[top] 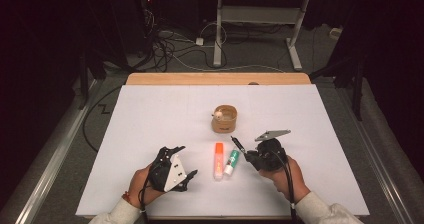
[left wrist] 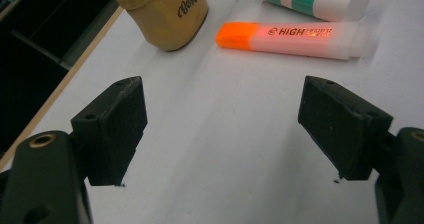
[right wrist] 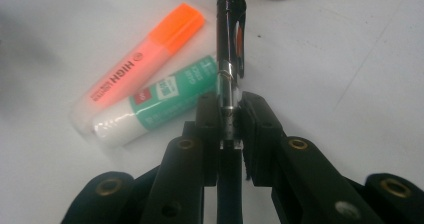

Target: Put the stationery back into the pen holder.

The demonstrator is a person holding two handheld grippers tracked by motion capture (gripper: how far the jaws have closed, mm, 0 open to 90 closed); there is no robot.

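From above, the right tongs (top: 243,153) grip a black pen (top: 237,144), just right of the glue stick (top: 232,162). Ahead of the spread-apart left tongs (left wrist: 222,129) lie the highlighter (left wrist: 292,39) and wooden cup (left wrist: 167,14). The right gripper view shows both jaws clenched on the pen (right wrist: 228,59), raised above the counter (right wrist: 345,59).

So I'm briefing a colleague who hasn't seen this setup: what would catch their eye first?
Probably the orange highlighter and the green-and-white glue stick lying side by side on the white table. Next, the right gripper shut on a black pen just beside them, with a tan round holder standing behind.
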